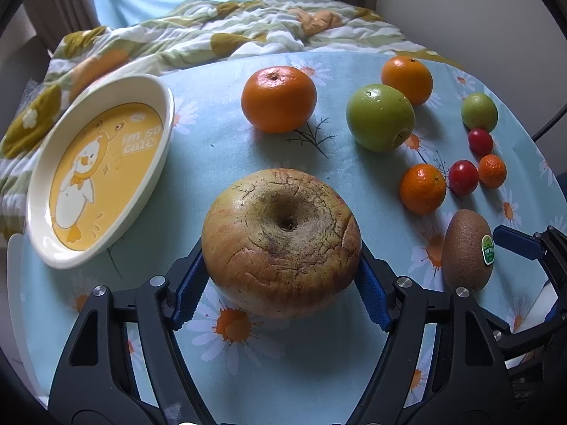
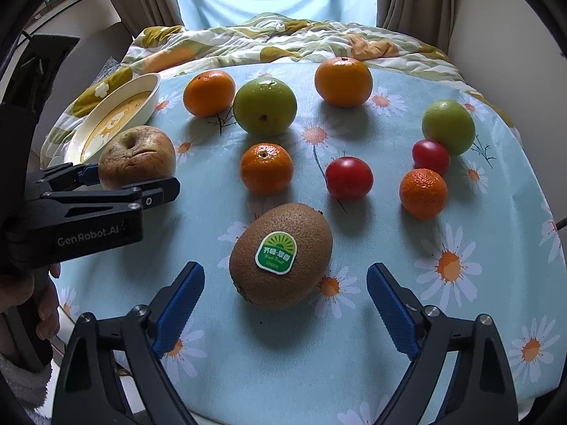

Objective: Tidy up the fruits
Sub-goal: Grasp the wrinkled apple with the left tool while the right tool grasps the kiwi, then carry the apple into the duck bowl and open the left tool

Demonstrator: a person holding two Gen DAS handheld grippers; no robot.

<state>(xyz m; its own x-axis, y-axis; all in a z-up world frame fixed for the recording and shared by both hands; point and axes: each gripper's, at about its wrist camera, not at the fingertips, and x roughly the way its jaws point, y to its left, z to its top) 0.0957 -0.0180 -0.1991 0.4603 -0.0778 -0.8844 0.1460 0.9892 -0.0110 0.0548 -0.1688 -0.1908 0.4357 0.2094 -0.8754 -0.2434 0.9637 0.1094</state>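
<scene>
A wrinkled, cracked yellow-red apple [image 1: 281,237] rests on the daisy tablecloth, stem hollow up. My left gripper [image 1: 280,248] straddles it, and both blue pads lie against its sides; in the right wrist view the same gripper [image 2: 133,179] clasps the apple [image 2: 136,156] from the left. A brown kiwi [image 2: 280,255] with a green sticker lies between the fingers of my right gripper [image 2: 285,269], which stands open with a clear gap on each side. An oval cream plate [image 1: 169,113] with a yellow duck picture sits left of the apple.
Farther back lie oranges [image 2: 209,92] [image 2: 343,81], green apples [image 2: 264,106] [image 2: 448,125], small tangerines [image 2: 265,168] [image 2: 423,193] and cherry tomatoes [image 2: 349,179] [image 2: 430,156]. A rumpled quilt [image 2: 283,39] borders the table's far edge. A hand [image 2: 46,304] holds the left gripper.
</scene>
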